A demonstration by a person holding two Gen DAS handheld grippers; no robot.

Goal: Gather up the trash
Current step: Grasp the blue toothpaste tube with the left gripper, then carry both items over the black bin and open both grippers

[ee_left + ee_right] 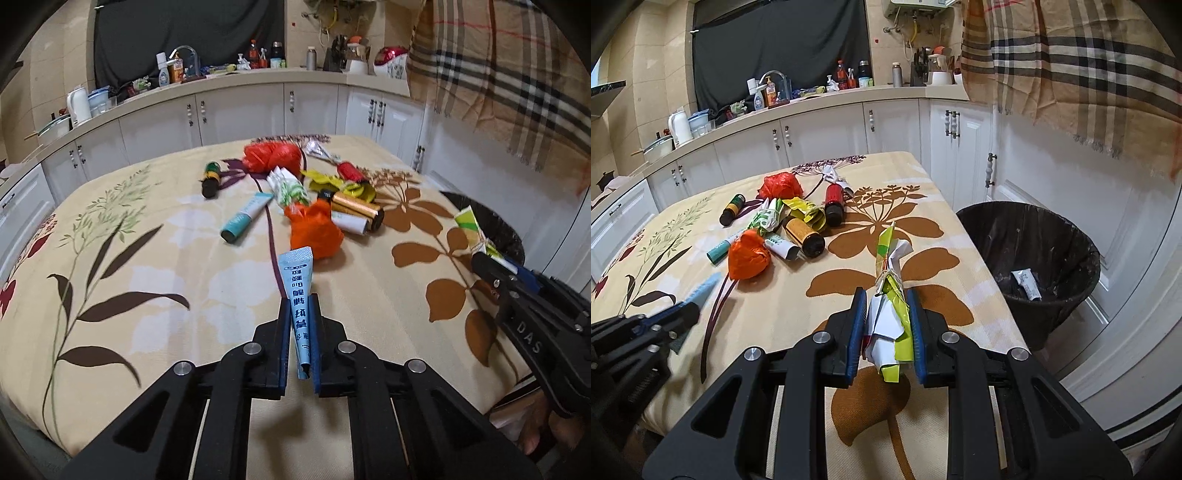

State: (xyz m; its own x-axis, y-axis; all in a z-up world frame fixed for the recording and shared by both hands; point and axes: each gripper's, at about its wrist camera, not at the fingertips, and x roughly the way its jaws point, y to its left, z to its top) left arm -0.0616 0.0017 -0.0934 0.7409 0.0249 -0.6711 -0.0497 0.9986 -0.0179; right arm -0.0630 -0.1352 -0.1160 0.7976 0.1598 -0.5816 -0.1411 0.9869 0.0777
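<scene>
Left wrist view: left gripper clamped on a pale blue sachet above the floral table, trash pile ahead.

Right wrist view: right gripper pinching a crumpled yellow-green wrapper near the black bin.

A leaf-patterned tablecloth covers the surface. Behind it, white cabinets run below a counter holding a faucet, a white kettle and bottles. A plaid scarf hangs at two o'clock.
</scene>
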